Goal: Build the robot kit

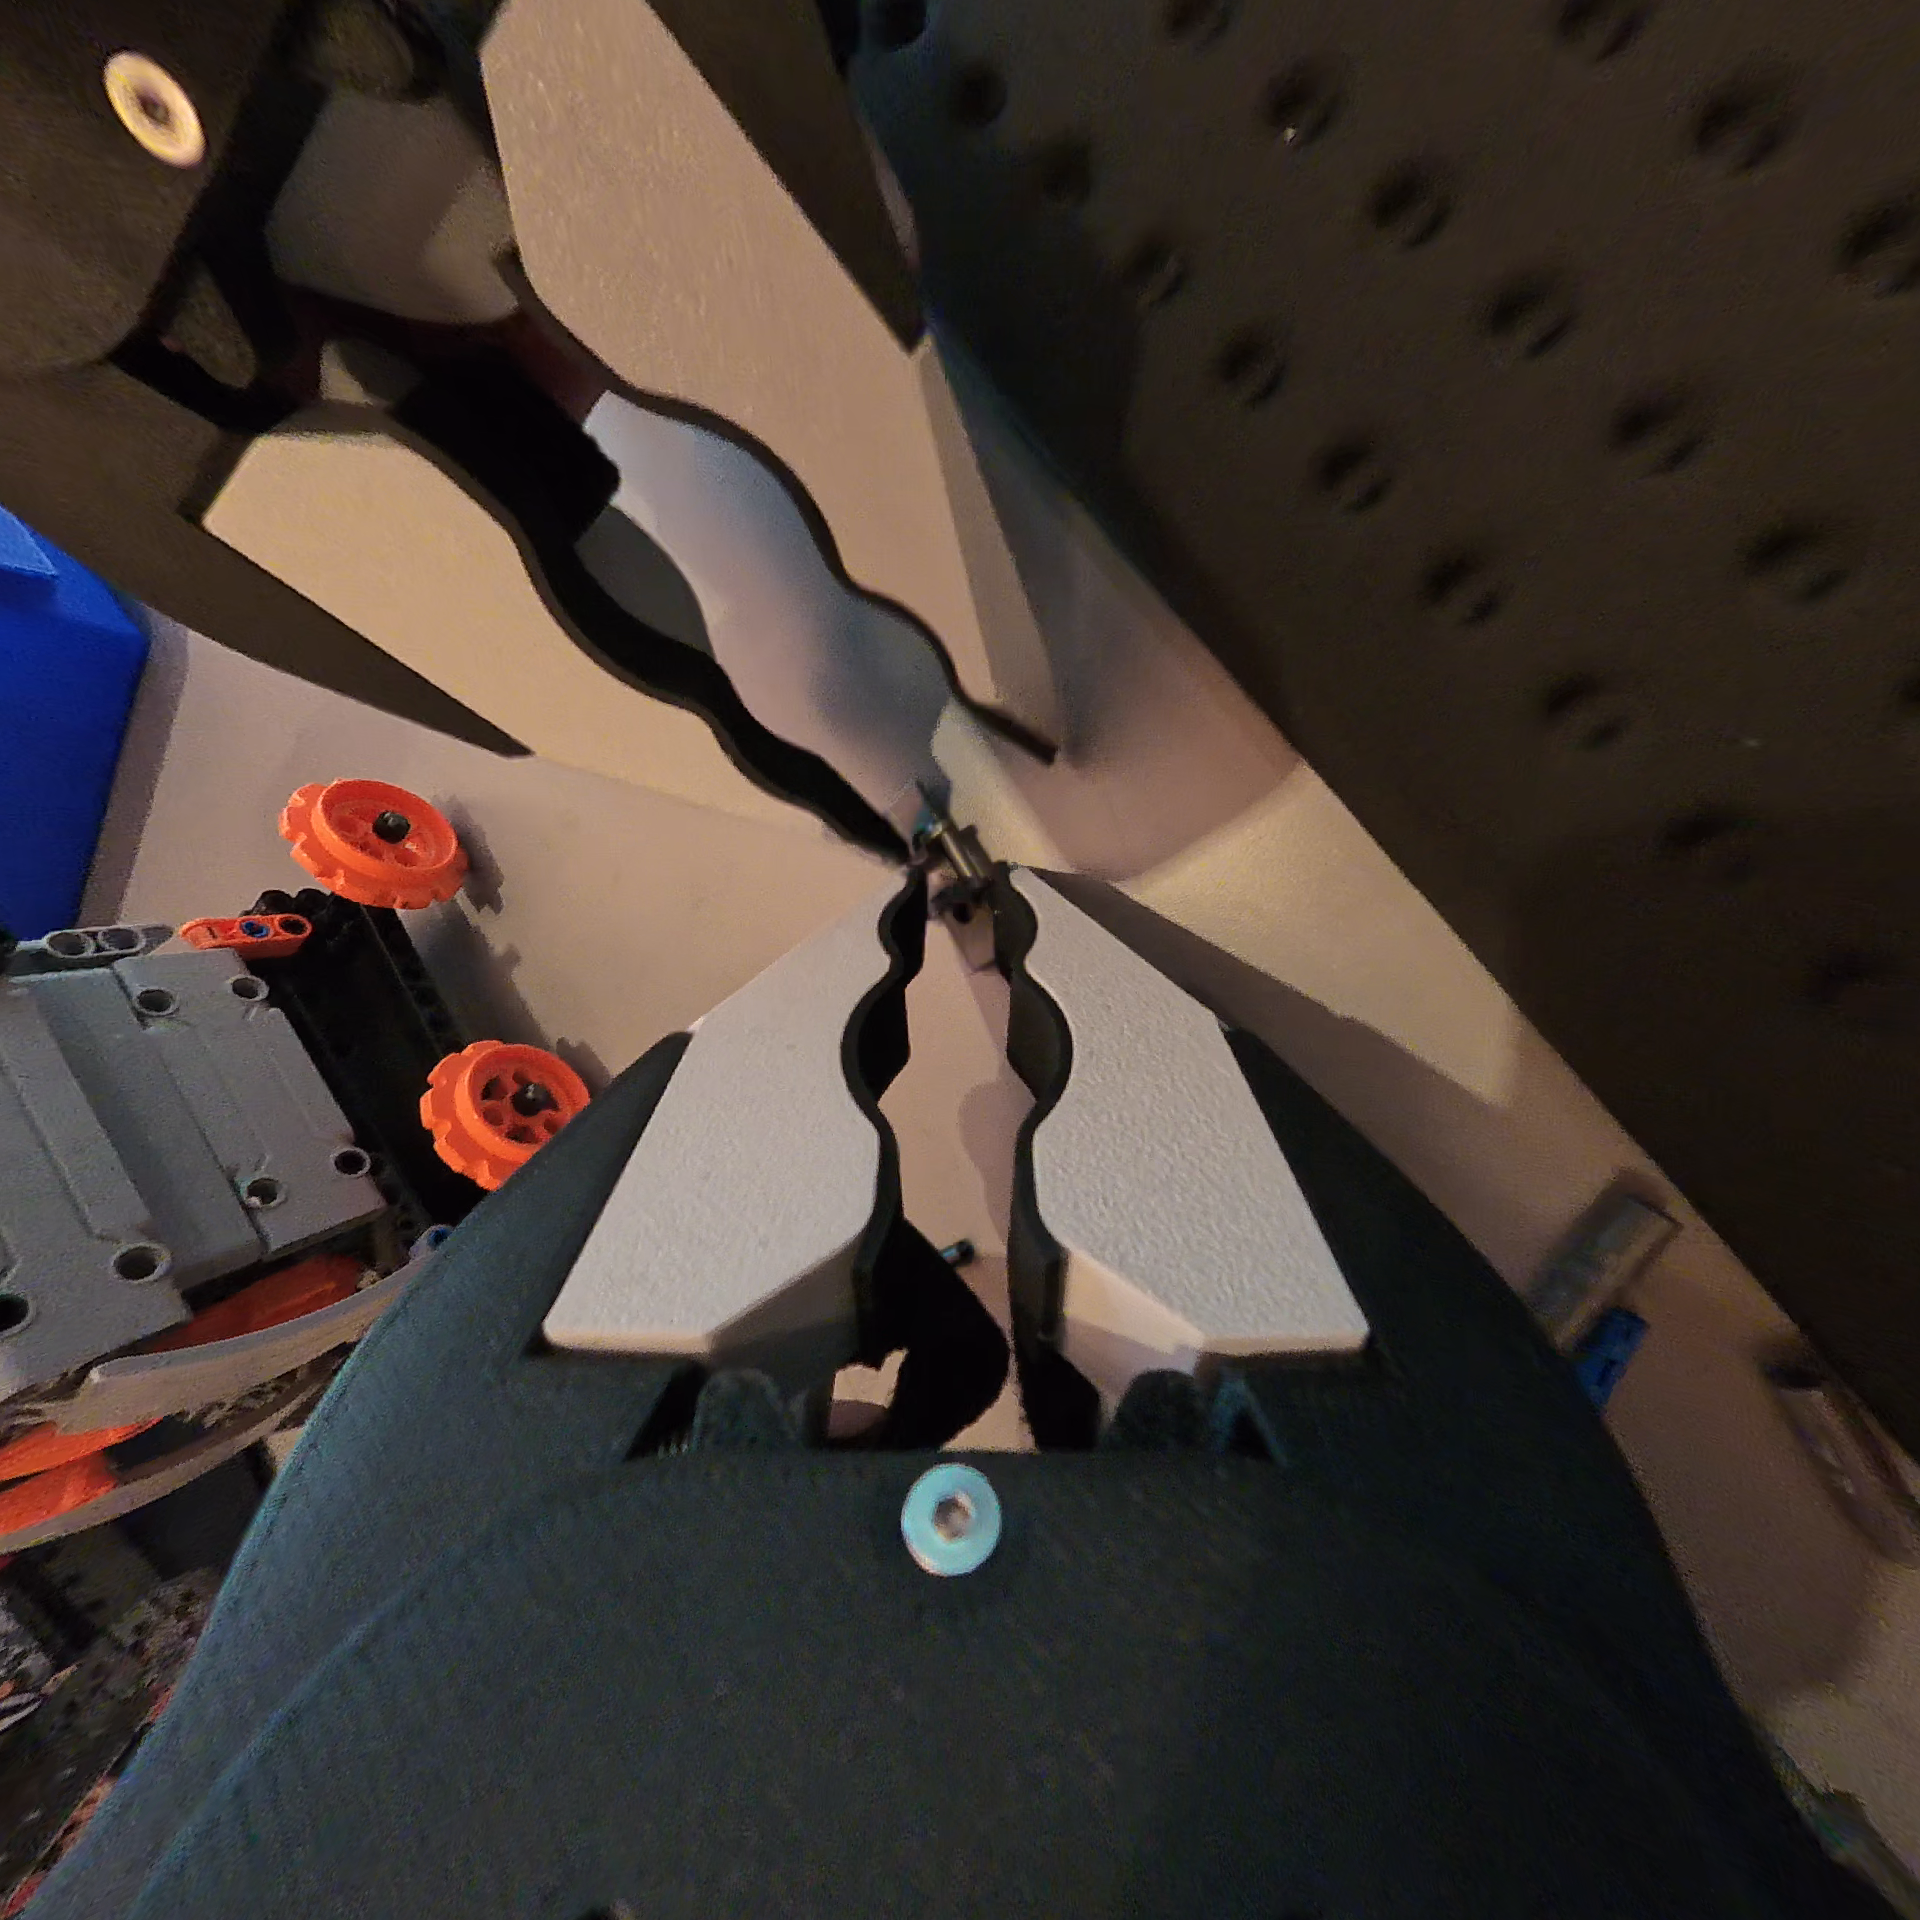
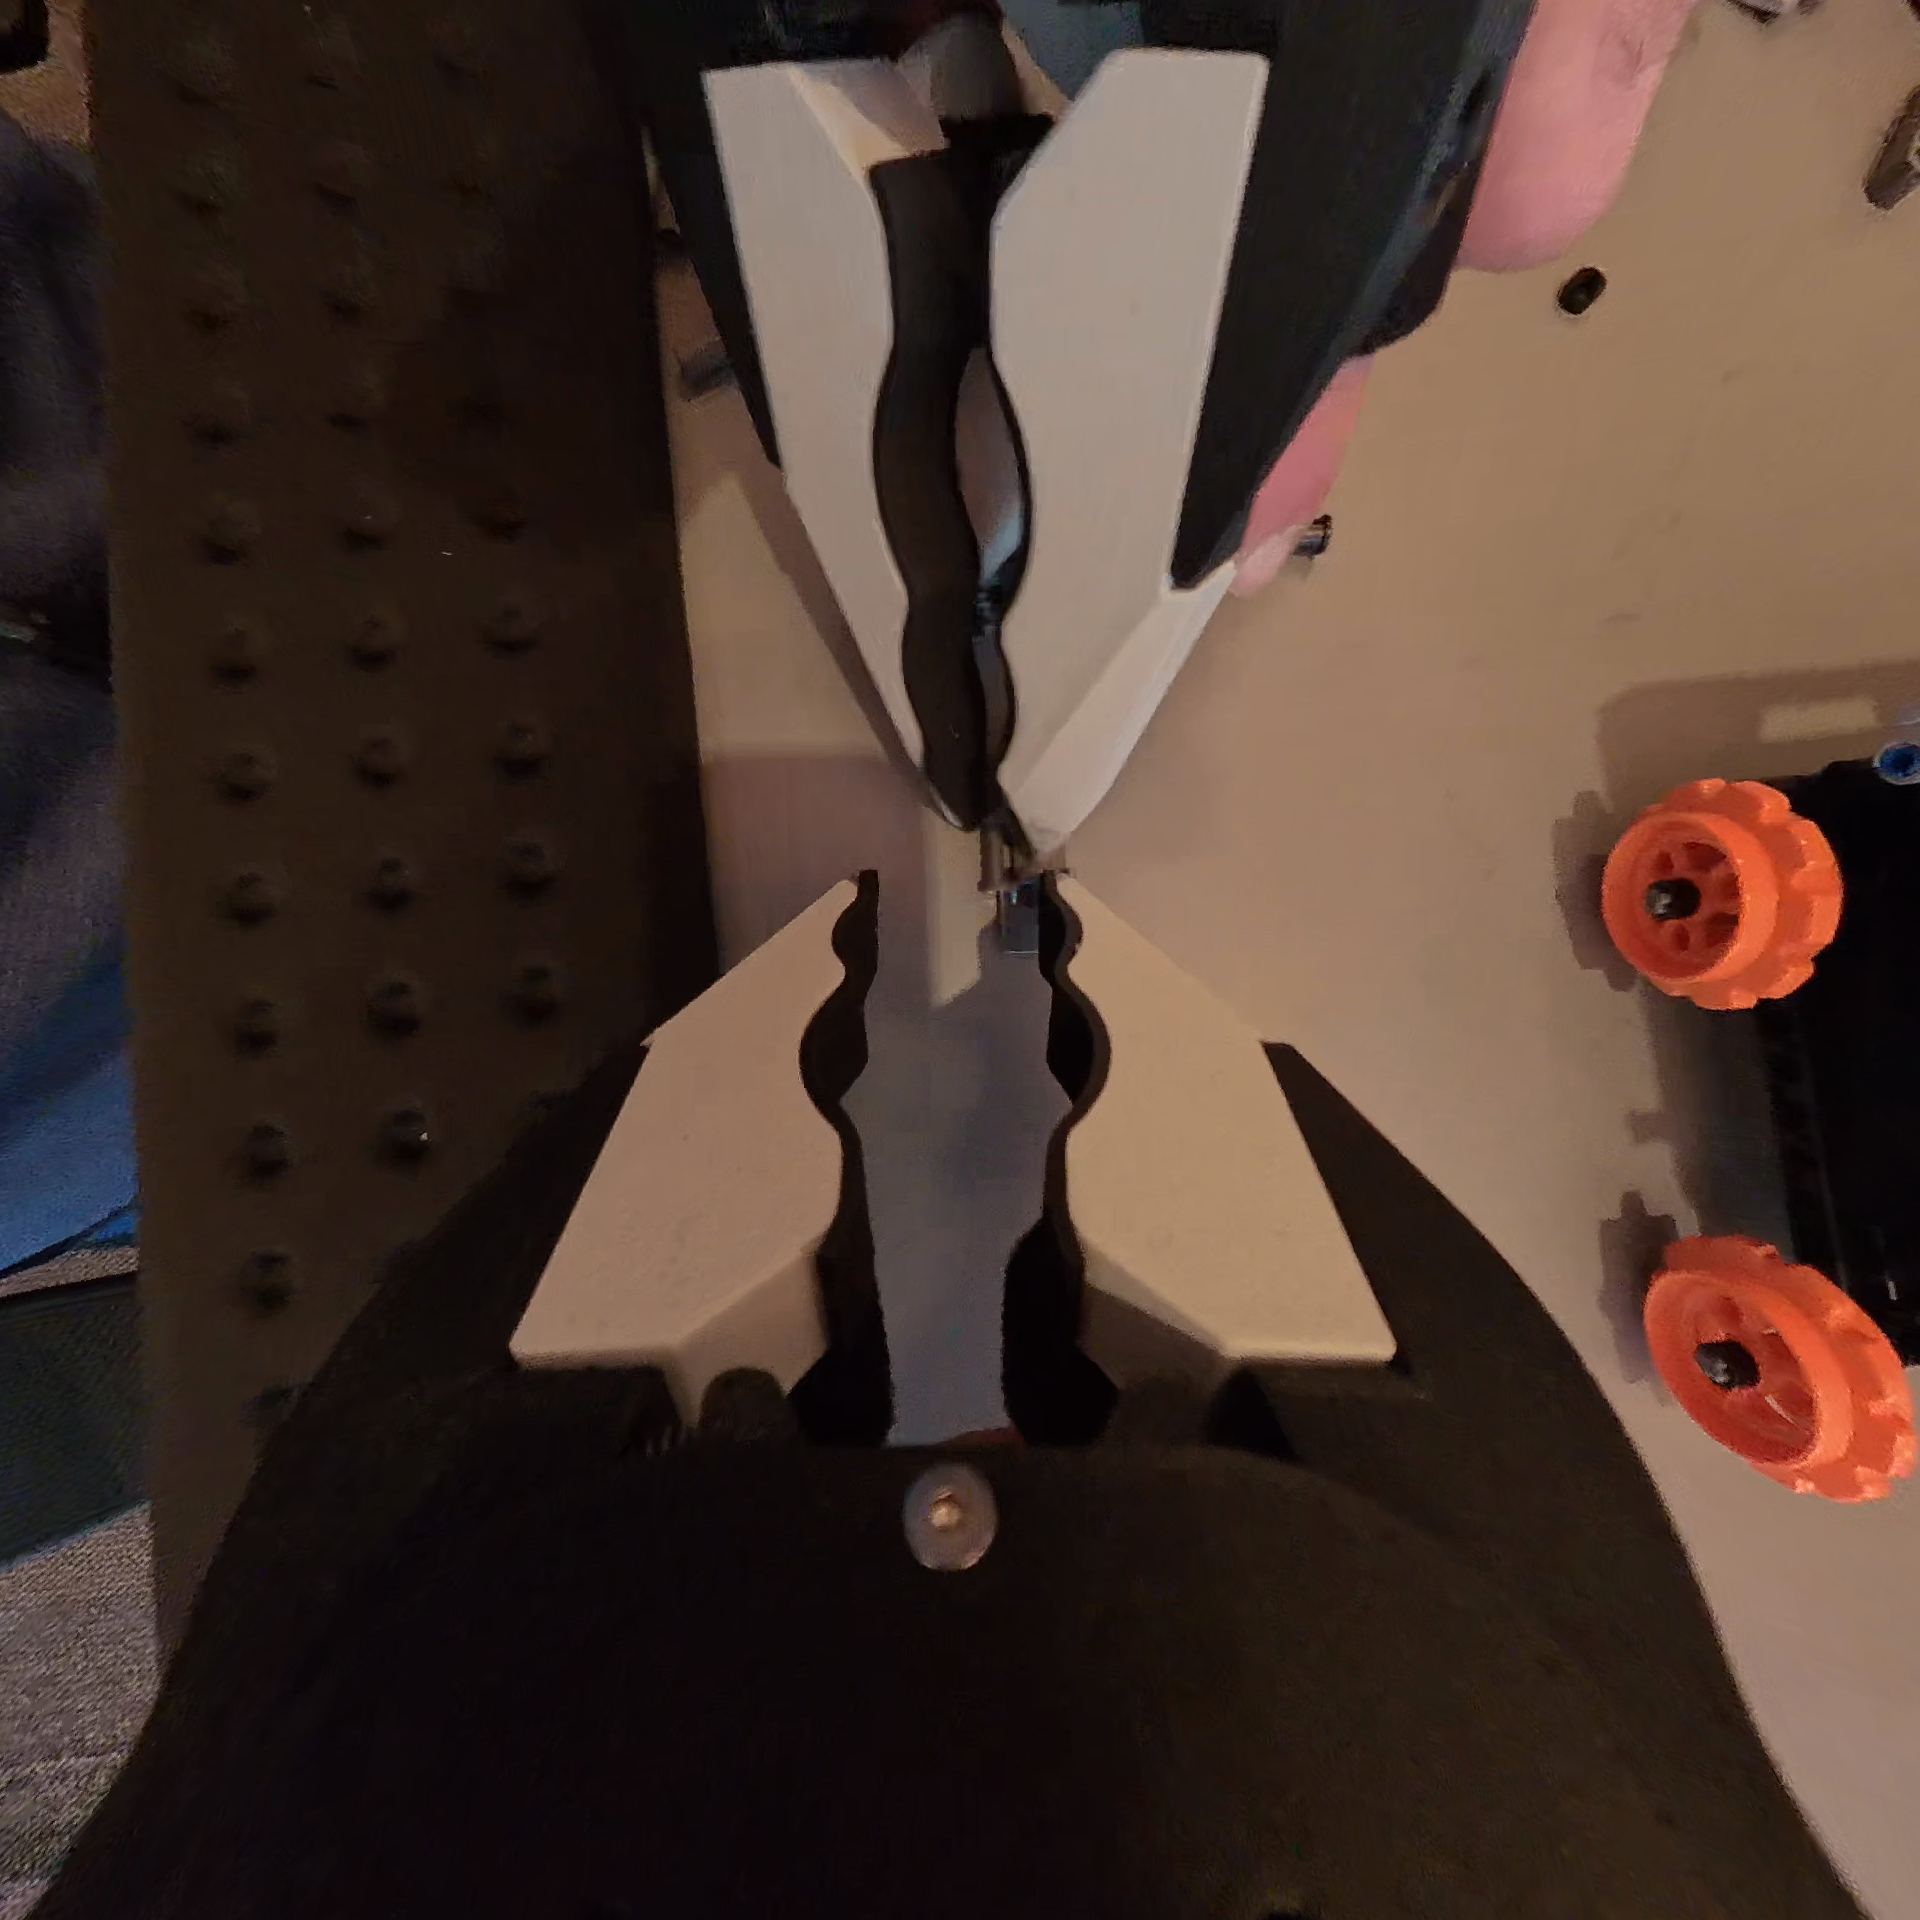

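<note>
Pin position: the small dark pin sits at the very tips of your left gripper, where the two wavy black finger edges narrow to a point and pinch it from either side. In the right wrist view the same pin hangs just below the closed tips of the left gripper, which enters from the top of the frame with a hand wrapped around its black body. Your right gripper is spread, with a clear gap between its fingers; the pin lies inside that gap, hard against the tip of the finger on the right side of the view and well apart from the other finger. Whether that finger actually touches the pin cannot be told. In the left wrist view the right gripper comes in from the upper left, tips meeting the left gripper's almost nose to nose over the pale table. A black studded board lies close along one side of both grippers, and shows as a tall strip in the right wrist view. On the opposite side, well apart from the pin, stands a brick-built model with a grey top and orange wheels, and a blue box beyond it.
</note>
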### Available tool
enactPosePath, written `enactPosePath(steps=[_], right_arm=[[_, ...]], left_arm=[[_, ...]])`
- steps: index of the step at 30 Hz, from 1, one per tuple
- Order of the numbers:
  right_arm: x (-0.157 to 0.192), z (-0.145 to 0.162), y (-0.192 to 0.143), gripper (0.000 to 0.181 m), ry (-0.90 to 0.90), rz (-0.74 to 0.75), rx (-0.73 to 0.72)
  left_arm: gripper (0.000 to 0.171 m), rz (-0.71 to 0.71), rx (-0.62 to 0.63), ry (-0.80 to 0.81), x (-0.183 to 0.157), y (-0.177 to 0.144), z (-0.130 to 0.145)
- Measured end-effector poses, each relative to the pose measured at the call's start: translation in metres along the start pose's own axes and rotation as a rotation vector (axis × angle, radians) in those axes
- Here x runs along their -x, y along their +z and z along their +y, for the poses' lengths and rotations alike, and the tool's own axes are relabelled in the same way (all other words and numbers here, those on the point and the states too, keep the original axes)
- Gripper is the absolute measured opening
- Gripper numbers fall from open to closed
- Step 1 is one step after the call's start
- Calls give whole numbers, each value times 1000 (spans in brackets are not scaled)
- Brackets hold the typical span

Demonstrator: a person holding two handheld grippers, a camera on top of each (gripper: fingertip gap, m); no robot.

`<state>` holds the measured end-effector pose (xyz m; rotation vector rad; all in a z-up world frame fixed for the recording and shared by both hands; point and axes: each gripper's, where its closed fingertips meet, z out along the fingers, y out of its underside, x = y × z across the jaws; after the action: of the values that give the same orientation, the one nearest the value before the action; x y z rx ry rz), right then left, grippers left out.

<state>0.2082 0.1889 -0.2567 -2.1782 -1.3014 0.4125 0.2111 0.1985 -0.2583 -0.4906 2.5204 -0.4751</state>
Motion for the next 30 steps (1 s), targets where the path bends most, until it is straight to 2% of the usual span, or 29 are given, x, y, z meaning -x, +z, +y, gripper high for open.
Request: enactPosePath(steps=[5, 9, 13, 19, 23, 26, 30], right_arm=[[-4, 2, 2, 27, 48, 12, -2], [16, -4, 0, 27, 59, -109, -43], [-9, -6, -8, 28, 24, 18, -58], [-31, 1, -6, 29, -47, 85, 26], [-26, 4, 1, 28, -8, 20, 36], [-10, 1, 6, 25, -7, -48, 18], [-25, -14, -3, 23, -44, 53, -59]], left_arm=[[15, -42, 31, -22, 6, -6, 12], [14, -86, 76, -45, 10, -7, 24], [13, -166, 122, -66, 22, -9, 35], [14, -216, 163, -122, 27, -20, 40], [12, -207, 166, -172, 25, -17, 43], [12, -206, 173, -172, 25, -11, 45], [14, -220, 158, -210, 25, -22, 46]])
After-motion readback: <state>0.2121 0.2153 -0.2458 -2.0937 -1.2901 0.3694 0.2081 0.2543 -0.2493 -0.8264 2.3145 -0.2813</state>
